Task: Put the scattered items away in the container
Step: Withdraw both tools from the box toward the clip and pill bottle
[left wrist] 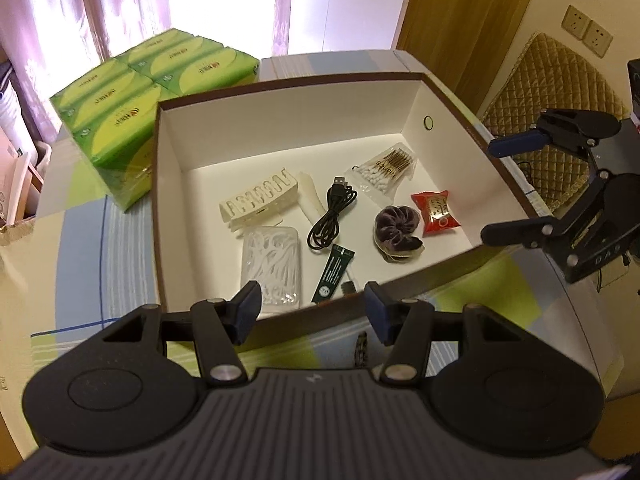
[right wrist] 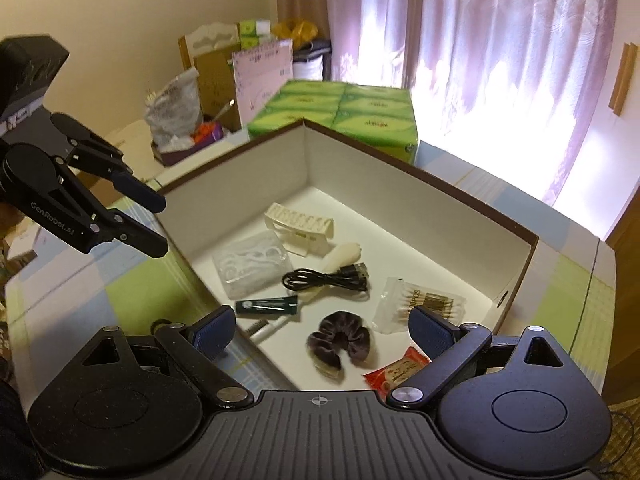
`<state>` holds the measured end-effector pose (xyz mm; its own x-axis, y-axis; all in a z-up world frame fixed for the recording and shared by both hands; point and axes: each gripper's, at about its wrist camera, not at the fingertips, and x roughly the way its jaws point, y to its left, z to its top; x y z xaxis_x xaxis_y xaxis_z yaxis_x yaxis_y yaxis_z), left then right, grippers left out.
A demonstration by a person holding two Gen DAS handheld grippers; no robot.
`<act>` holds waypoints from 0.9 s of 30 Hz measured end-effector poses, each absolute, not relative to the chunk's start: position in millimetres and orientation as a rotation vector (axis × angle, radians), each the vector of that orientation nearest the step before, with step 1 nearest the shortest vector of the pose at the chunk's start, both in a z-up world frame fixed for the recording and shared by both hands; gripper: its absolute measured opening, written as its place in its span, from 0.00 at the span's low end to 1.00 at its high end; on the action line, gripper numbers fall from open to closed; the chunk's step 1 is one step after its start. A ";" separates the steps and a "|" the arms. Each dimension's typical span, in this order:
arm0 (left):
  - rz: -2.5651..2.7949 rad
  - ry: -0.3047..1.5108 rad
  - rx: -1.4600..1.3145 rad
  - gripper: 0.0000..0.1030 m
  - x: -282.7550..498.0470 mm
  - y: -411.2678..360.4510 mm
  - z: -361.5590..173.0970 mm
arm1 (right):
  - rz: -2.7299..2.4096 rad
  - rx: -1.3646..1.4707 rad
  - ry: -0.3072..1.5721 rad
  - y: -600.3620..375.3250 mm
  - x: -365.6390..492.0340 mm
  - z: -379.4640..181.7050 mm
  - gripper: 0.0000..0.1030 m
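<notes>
The container is a white-lined box with a brown rim (left wrist: 280, 80) (right wrist: 400, 208) on the table. Inside it lie a cream hair claw (left wrist: 260, 196) (right wrist: 300, 224), a clear floss-pick case (left wrist: 272, 264) (right wrist: 248, 264), a black USB cable (left wrist: 332, 212) (right wrist: 328, 278), a cotton-swab bag (left wrist: 386, 172) (right wrist: 420, 300), a purple scrunchie (left wrist: 396, 232) (right wrist: 340, 344), a red snack packet (left wrist: 436, 214) (right wrist: 396, 372) and a green sachet (left wrist: 334, 276) (right wrist: 266, 305). My left gripper (left wrist: 312, 308) (right wrist: 160, 224) hovers open and empty over the near wall. My right gripper (right wrist: 320, 328) (left wrist: 491, 190) is open and empty at the box's right side.
Stacked green tissue packs (left wrist: 160, 92) (right wrist: 340, 108) stand against the box's far-left corner. A checked cloth (left wrist: 100, 240) covers the table. A small dark thing (left wrist: 362, 346) lies on the cloth outside the near wall. A quilted chair (left wrist: 552, 80) stands to the right, with clutter (right wrist: 200, 112) beyond the table.
</notes>
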<state>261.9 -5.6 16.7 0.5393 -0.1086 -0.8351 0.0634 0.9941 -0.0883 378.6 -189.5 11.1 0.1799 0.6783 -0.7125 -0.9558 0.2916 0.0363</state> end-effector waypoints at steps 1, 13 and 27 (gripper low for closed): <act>-0.104 0.991 -0.047 0.50 256.8 -4.9 18.0 | 1.223 -0.464 0.691 -193.1 374.7 13.1 0.95; -0.071 0.993 -0.042 0.52 200.7 2.4 3.0 | 1.406 -0.525 0.655 -203.1 303.9 -4.4 0.95; -0.128 1.097 -0.093 0.53 170.5 -6.7 -71.3 | 1.392 -0.625 0.875 -190.9 292.8 -102.4 0.95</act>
